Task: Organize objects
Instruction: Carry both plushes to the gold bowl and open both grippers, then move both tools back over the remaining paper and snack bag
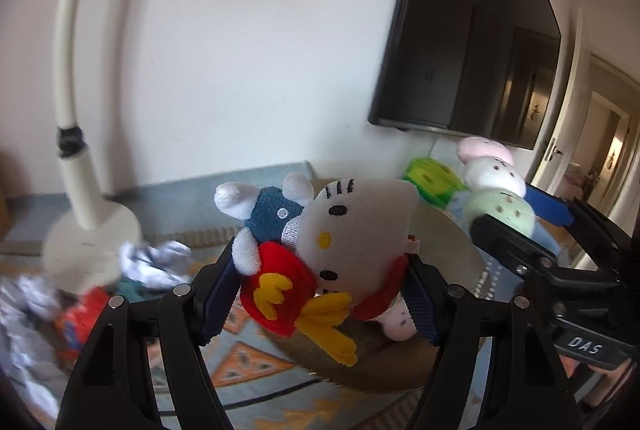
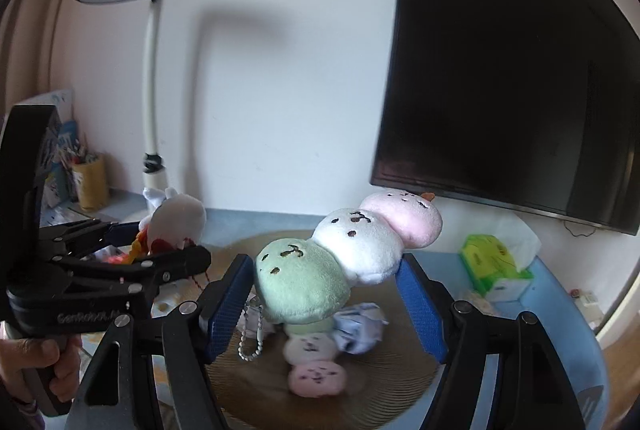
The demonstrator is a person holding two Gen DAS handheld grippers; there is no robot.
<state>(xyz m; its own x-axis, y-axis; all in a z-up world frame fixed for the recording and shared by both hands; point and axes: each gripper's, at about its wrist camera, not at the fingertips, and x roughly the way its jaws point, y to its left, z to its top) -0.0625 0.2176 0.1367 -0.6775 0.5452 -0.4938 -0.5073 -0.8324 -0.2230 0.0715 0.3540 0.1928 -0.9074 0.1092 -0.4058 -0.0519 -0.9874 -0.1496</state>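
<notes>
My left gripper (image 1: 320, 294) is shut on a white cat plush (image 1: 352, 226) with a red bow, blue outfit and yellow feet, held in the air above a round woven mat (image 1: 400, 362). My right gripper (image 2: 324, 294) is shut on a three-ball plush (image 2: 340, 250) of green, white and pink balls with a bead chain, held above the mat (image 2: 400, 382). A second small three-ball plush (image 2: 312, 354) lies on the mat below. The right gripper with its plush (image 1: 496, 185) shows at the right of the left wrist view; the left gripper with the cat (image 2: 176, 213) shows at the left of the right wrist view.
A white desk lamp (image 1: 68, 157) stands at the left, with crumpled paper (image 1: 156, 262) and an orange packet (image 1: 80, 314) by its base. A green tissue box (image 2: 496, 262) sits right, under a wall-mounted dark screen (image 2: 512, 69). A crumpled cloth (image 2: 360, 326) lies on the mat. A pen cup (image 2: 90, 185) stands far left.
</notes>
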